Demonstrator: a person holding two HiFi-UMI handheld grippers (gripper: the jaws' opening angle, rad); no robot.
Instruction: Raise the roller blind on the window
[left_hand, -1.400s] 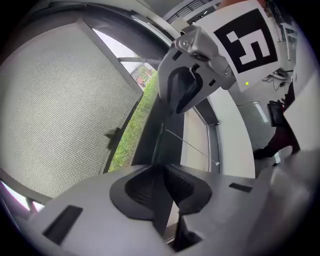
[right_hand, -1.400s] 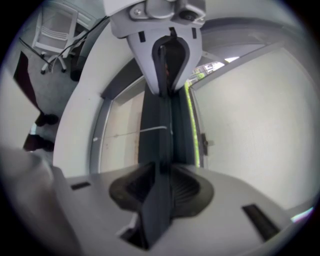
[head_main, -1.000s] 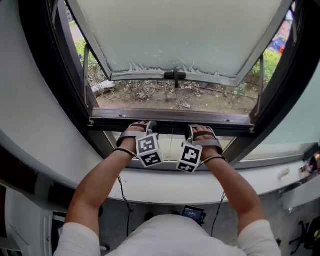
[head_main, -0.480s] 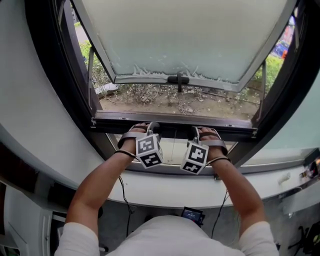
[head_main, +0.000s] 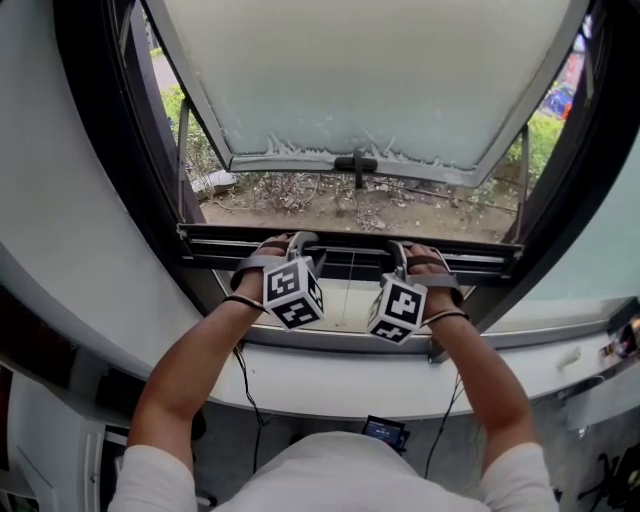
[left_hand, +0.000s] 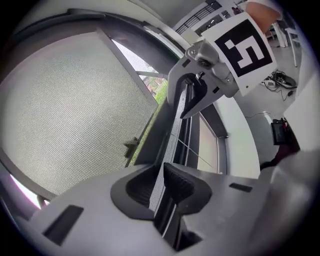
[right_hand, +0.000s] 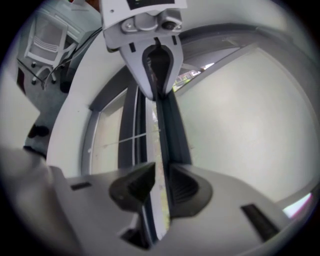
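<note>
- Head view: the roller blind's bottom bar (head_main: 348, 250) lies across the window opening with its long axis running left to right, above the white sill (head_main: 330, 375). The left gripper (head_main: 288, 241) and the right gripper (head_main: 408, 250) reach onto it side by side near its middle. Beyond them the frosted window sash (head_main: 370, 70) is tilted open outward over the ground (head_main: 350, 205).
- Left gripper view: the bar runs straight away between the jaws, which are clamped on its thin edge. The right gripper sits farther along it.
- Right gripper view: the bar passes lengthwise between the pads. The jaws have just been closing and pinch it from both sides, with the left gripper farther down the bar.
</note>
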